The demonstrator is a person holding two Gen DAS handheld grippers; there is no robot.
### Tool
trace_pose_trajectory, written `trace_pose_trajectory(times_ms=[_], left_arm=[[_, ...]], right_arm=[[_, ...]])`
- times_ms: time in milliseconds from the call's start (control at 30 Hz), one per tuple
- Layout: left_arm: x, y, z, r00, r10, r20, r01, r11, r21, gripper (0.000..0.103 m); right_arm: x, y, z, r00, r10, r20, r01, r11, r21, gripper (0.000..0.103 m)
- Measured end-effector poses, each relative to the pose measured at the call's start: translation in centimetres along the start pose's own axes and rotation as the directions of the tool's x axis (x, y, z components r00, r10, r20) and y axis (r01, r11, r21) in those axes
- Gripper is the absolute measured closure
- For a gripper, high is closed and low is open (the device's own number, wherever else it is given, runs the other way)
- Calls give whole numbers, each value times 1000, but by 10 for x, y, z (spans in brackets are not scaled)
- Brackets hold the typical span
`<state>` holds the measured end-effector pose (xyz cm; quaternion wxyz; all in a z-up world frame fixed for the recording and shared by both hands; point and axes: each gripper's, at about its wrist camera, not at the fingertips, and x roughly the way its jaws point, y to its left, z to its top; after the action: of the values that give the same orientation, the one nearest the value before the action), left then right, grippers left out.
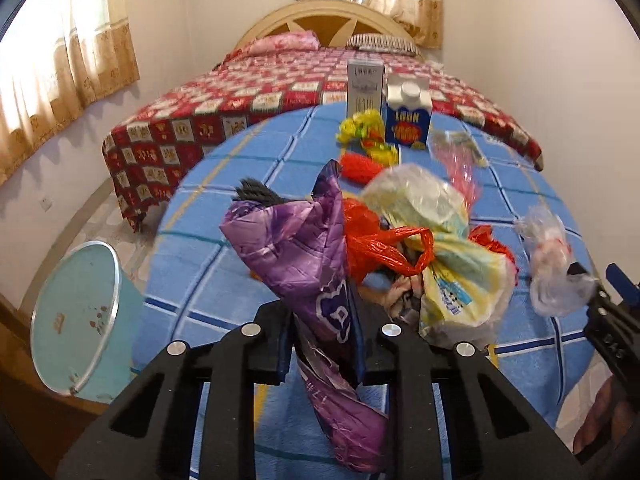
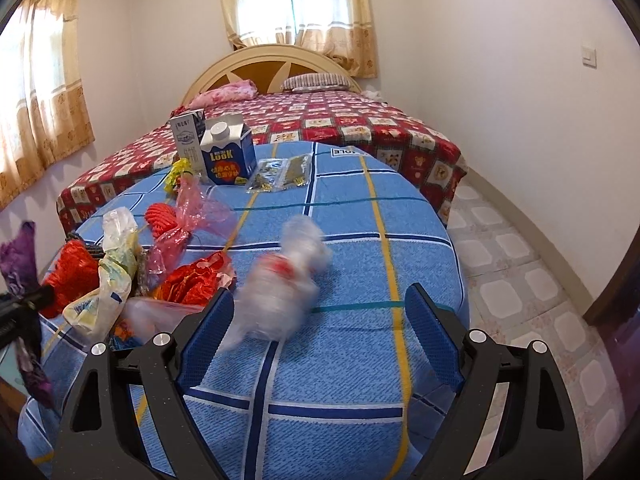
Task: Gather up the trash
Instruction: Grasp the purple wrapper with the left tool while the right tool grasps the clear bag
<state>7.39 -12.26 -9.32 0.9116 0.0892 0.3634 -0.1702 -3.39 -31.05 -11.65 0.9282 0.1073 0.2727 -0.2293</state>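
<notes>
My left gripper (image 1: 324, 332) is shut on a crumpled purple plastic bag (image 1: 296, 248), which sticks up between the pads and hangs below them. Just beyond it lies a pile of trash: an orange-red bag (image 1: 368, 244), a yellow-white bag (image 1: 452, 264) and pink film (image 1: 460, 164). My right gripper (image 2: 320, 300) stands open over the table. A blurred clear plastic wrapper (image 2: 280, 292) with red marks lies between its fingers, close to the left pad (image 2: 208, 340). The pads do not press on it.
The round table has a blue checked cloth (image 2: 352, 360). At its far side stand a blue carton (image 2: 228, 156) and a grey carton (image 2: 188, 132), with flat sachets (image 2: 280, 172) beside them. A light blue bucket (image 1: 76, 320) stands on the floor to the left. A bed (image 2: 360, 128) lies behind.
</notes>
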Motion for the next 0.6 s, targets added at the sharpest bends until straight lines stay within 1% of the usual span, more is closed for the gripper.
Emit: trace_pose_trajectory(times_ms=[133,233,300,367,433,467,500,567,600], left_arm=[[-13,10,4,999,-12,38,13,1000,-10,81],[-15,14,5,998,-31,60,31,1000,0,81],[-9,15,5,998,-3,58,3,1000,4,80],[5,14,4,999,6,39,-7,1000,10,80],[22,13,2,999,44,23,-45,999,18,74],[30,15,1,999,47,5,-47,999,14,67],[36,18,0,998,56,-14,-56,998,3,53],[40,26,-4,998,55,-33,-56,998,-25,41],[38,29,-5,998,53,-31,-54,998,-30,37]], right_arm=[[2,-1,-1,1000,-5,-6,5,1000,-4,17],[6,-3,-2,1000,-1,-22,1,1000,2,17],[8,-3,-4,1000,-1,-28,1,1000,3,17],[10,-2,-6,999,0,-32,0,1000,-1,17],[11,-1,-6,999,3,-33,-3,1000,-7,17],[11,-1,-5,999,2,-32,-3,1000,-8,17],[10,-1,-6,1000,1,-30,-2,1000,-8,17],[10,-4,-5,1000,0,-30,0,1000,-1,17],[10,-5,-6,1000,0,-31,0,1000,3,17]])
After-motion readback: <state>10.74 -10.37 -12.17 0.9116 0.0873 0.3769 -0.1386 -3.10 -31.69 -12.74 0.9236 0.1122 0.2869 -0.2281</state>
